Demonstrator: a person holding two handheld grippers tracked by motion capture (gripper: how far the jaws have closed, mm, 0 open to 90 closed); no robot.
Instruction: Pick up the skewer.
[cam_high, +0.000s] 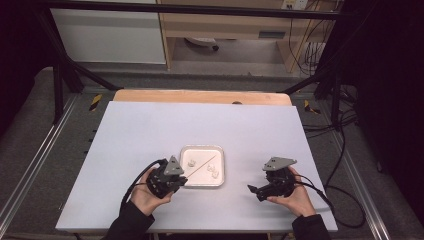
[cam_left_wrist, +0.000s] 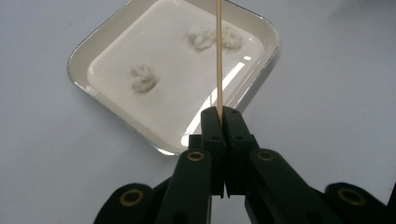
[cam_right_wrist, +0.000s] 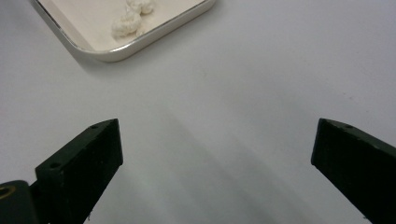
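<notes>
A shallow white square tray lies near the table's front middle, with three white lumps in it. My left gripper sits at the tray's left front corner, shut on a thin wooden skewer that slants out over the tray and ends close to two of the lumps. My right gripper stands open over bare table to the right of the tray, nothing between its jaws.
The white tabletop has wide bare room behind and beside the tray. A wooden board edge runs along its back. Cables trail off the right side, and black frame bars stand at the far corners.
</notes>
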